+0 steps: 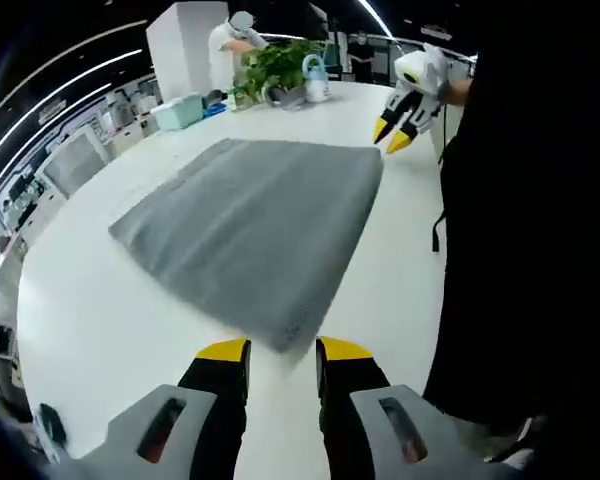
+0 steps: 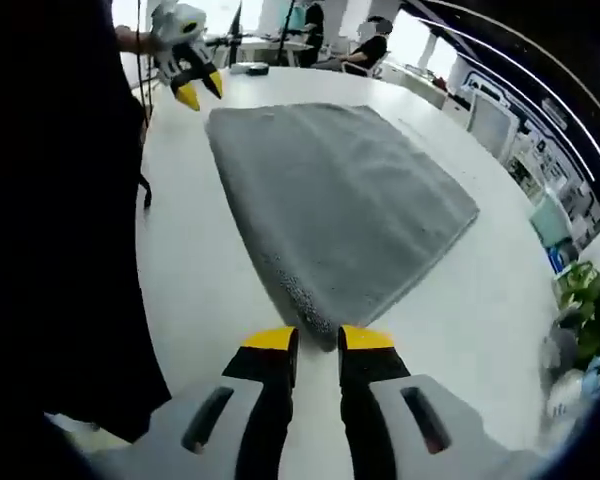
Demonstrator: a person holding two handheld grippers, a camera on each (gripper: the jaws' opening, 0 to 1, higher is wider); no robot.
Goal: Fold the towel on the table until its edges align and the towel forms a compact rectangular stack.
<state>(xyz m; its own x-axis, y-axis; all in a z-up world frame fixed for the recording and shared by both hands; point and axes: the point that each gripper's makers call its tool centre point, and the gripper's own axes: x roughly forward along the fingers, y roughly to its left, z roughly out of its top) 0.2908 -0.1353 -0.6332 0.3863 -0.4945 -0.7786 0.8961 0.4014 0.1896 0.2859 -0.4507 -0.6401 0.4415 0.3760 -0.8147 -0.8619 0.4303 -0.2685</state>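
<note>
Left gripper [image 1: 282,352] jaws parted, nothing between, tips just short of grey towel [image 1: 255,225] corner. Right gripper [image 2: 318,340] jaws parted, narrow gap, empty, at opposite near corner. Towel lies flat near tabletop [image 1: 110,330] edge beside person. Left gripper view: potted plant [image 1: 280,65], watering can [image 1: 315,78] at far edge. Right gripper view: seated people beyond table.

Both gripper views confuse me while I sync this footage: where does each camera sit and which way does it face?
Left gripper view: rides the left gripper, facing along the grey towel from one near corner; the right gripper shows far right, beside dark clothing.
Right gripper view: rides the right gripper, facing the opposite near corner; the left gripper shows upper left.
Shared: towel, white table.
</note>
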